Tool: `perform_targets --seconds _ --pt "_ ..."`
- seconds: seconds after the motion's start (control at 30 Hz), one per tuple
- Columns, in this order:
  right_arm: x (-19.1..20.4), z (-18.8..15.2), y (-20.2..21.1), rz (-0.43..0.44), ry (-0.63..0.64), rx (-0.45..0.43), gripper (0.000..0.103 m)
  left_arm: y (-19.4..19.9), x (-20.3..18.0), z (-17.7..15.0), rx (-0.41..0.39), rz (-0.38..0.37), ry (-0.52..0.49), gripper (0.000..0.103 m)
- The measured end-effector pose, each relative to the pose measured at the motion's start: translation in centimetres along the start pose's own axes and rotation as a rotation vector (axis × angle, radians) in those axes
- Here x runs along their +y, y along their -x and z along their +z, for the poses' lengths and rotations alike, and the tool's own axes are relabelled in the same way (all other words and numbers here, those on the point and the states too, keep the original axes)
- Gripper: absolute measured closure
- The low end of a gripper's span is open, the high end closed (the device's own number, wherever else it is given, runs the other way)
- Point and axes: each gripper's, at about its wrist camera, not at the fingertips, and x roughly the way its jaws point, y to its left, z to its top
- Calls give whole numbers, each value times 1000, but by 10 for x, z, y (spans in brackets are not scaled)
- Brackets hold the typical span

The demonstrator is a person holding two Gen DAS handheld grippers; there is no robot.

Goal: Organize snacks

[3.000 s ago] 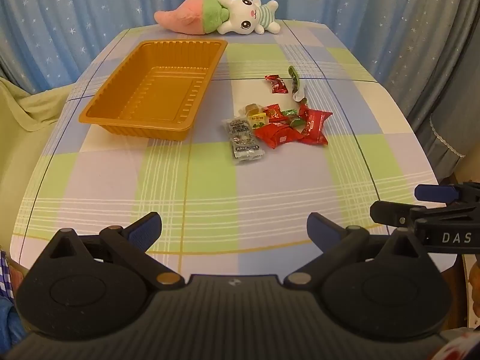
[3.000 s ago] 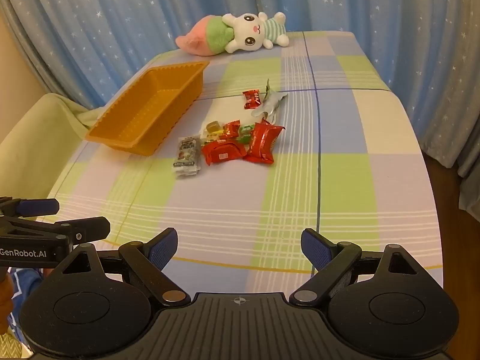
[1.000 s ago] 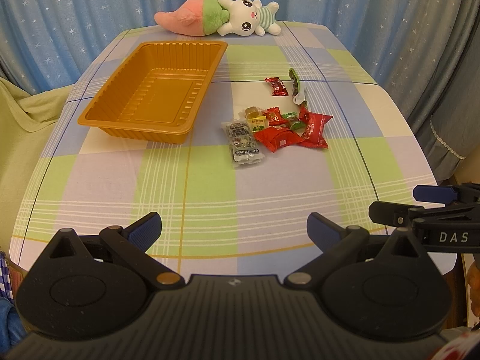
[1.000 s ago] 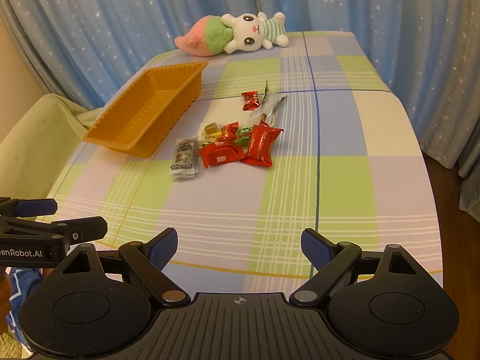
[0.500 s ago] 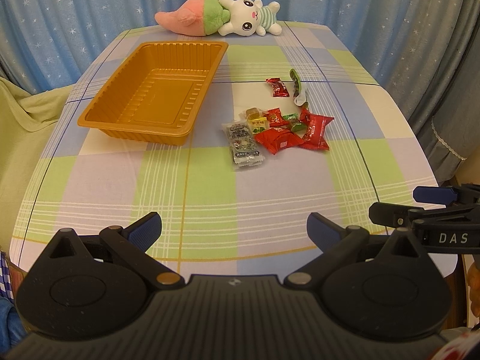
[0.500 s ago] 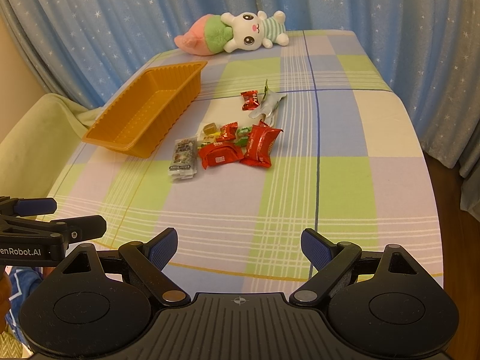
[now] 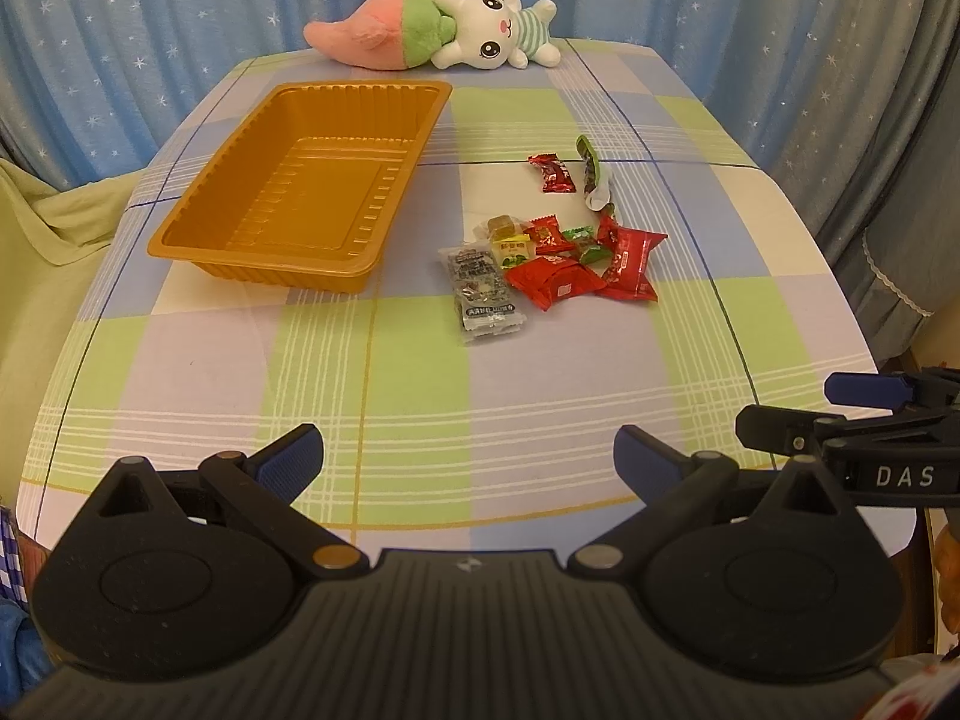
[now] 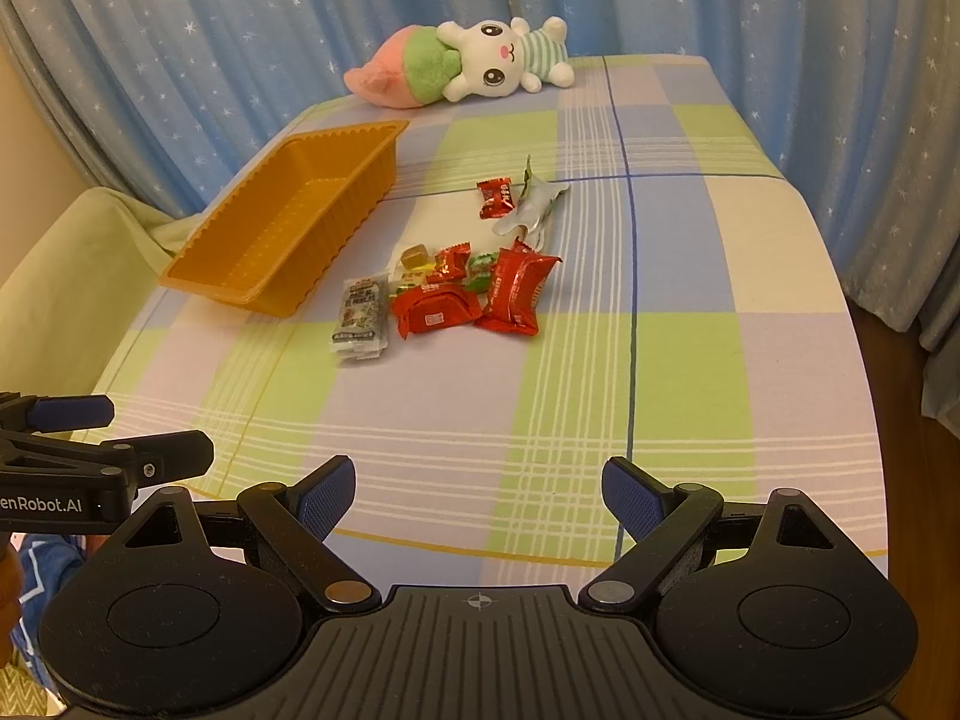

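An empty orange tray (image 7: 312, 192) (image 8: 288, 228) lies on the left half of the checked tablecloth. To its right sits a heap of wrapped snacks: two large red packets (image 7: 555, 282) (image 8: 516, 291), a grey packet (image 7: 483, 294) (image 8: 360, 318), several small candies, a lone red candy (image 7: 552, 173) (image 8: 495, 197) and a green-and-silver wrapper (image 7: 591, 177) (image 8: 534, 204). My left gripper (image 7: 468, 462) hovers open over the table's near edge, well short of the snacks. My right gripper (image 8: 477, 495) also stands open and holds nothing.
A pink and white plush rabbit (image 7: 444, 39) (image 8: 468, 63) lies at the table's far edge. Blue starred curtains hang behind. A pale green sofa (image 8: 54, 276) stands to the left. The table's right edge (image 8: 840, 300) drops to a wooden floor.
Both grippers have crept slightly forward toward the snacks, which sit a little lower in each view. Both stay open and nothing on the table has moved.
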Motion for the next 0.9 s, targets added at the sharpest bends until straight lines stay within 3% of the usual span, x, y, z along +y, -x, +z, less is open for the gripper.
perform_targets --seconds 0.53,0.9 --pt "-9 6 -9 0 -9 9 14 -5 -4 6 -1 0 -6 0" --pt "-23 10 -14 -33 -58 6 14 -31 3 12 -45 -14 -19 1"
